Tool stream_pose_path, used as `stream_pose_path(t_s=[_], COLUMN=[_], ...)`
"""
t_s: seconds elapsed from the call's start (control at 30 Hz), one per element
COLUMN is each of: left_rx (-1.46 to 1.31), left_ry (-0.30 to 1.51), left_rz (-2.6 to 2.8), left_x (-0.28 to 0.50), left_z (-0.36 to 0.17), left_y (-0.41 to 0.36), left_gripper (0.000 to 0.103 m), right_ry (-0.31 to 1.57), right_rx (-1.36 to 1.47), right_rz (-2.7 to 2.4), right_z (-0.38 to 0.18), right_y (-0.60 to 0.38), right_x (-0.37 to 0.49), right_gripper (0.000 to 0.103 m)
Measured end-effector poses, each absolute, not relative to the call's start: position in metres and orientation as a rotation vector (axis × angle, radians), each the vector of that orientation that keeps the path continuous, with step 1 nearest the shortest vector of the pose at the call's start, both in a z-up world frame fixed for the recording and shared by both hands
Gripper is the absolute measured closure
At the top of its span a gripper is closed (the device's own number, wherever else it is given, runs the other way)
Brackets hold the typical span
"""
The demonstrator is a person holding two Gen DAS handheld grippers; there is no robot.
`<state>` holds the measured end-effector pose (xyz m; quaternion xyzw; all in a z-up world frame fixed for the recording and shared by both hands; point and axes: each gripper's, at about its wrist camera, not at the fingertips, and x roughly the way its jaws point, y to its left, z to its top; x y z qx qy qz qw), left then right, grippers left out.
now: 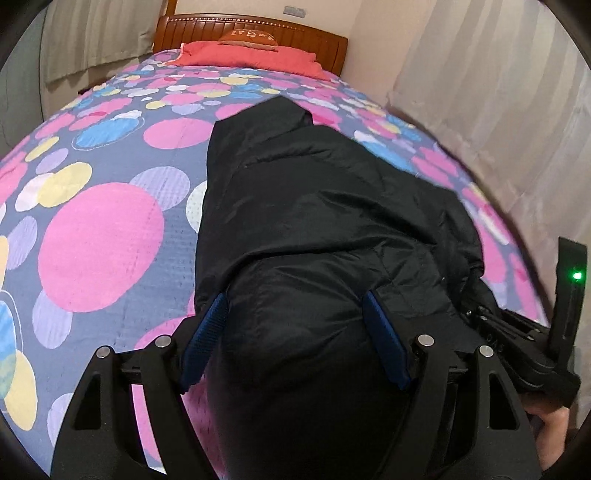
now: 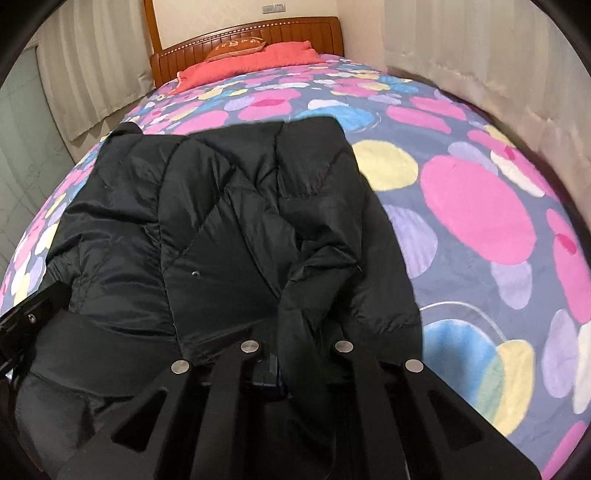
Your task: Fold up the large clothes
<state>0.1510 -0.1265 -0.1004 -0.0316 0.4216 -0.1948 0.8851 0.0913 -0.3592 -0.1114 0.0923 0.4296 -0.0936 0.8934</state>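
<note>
A black puffy jacket (image 1: 314, 203) (image 2: 221, 221) lies lengthwise on a bed with a spotted bedspread (image 1: 103, 240) (image 2: 476, 214). My left gripper (image 1: 293, 299) is open and wide at the jacket's near end. A padded bulge of the jacket sits between its blue pads (image 1: 207, 332). My right gripper (image 2: 295, 354) is shut on a bunched fold of the jacket near its right edge. That fold hides its pads. In the left wrist view the right gripper's body (image 1: 535, 332) shows at the lower right with a green light on it.
A red pillow (image 1: 251, 55) (image 2: 251, 59) and a wooden headboard (image 1: 295, 35) (image 2: 295, 29) are at the far end. Curtains (image 1: 498, 92) (image 2: 480, 55) hang along the bed's right side. Bare bedspread spreads out on both sides of the jacket. A person's hand (image 1: 550, 424) holds the right gripper.
</note>
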Motion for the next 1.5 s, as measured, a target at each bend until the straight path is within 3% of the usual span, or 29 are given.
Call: stream_pose_path(t_s=[0.27, 0.53, 0.6, 0.83, 1.03, 1.1, 1.23, 1.5], left_rx=[-0.055, -0.162, -0.166, -0.225, -0.122, -0.112, -0.094, -0.135], left_ry=[0.869, 0.819, 0.81, 0.884, 0.897, 0.949, 0.957, 0.959], left_rz=[-0.421, -0.401, -0.393, -0.392, -0.325, -0.314, -0.289, -0.335], left_x=[0.152, 0.152, 0.16, 0.19, 0.209, 0.218, 0.222, 0.222], left_z=[-0.107, -0.063, -0.057, -0.062, -0.082, -0.097, -0.115, -0.11], left_y=[-0.122, -0.077, -0.075, -0.093, -0.116, -0.122, -0.129, -0.117], left_gripper=[0.028, 0.028, 0.028, 0.028, 0.028, 0.02, 0.015, 0.015], right_ry=[0.867, 0.867, 0.826, 0.8, 0.874, 0.928, 0.973, 0.942], right_rx=[0.268, 0.303, 0.287, 0.237, 0.176, 0.158, 0.193, 0.215], right_rz=[-0.176, -0.192, -0.224, -0.186, -0.248, -0.263, -0.262, -0.258], right_z=[-0.119, -0.076, -0.055, -0.03, -0.062, -0.081, -0.123, -0.11], right_y=[-0.364, -0.379, -0.381, -0.366, -0.372, -0.375, -0.38, -0.381], right_x=[0.089, 0.071, 0.074, 0.113, 0.155, 0.163, 0.167, 0.156], right_gripper=[0.094, 0.068, 0.066, 0.066, 0.066, 0.067, 0.071, 0.069])
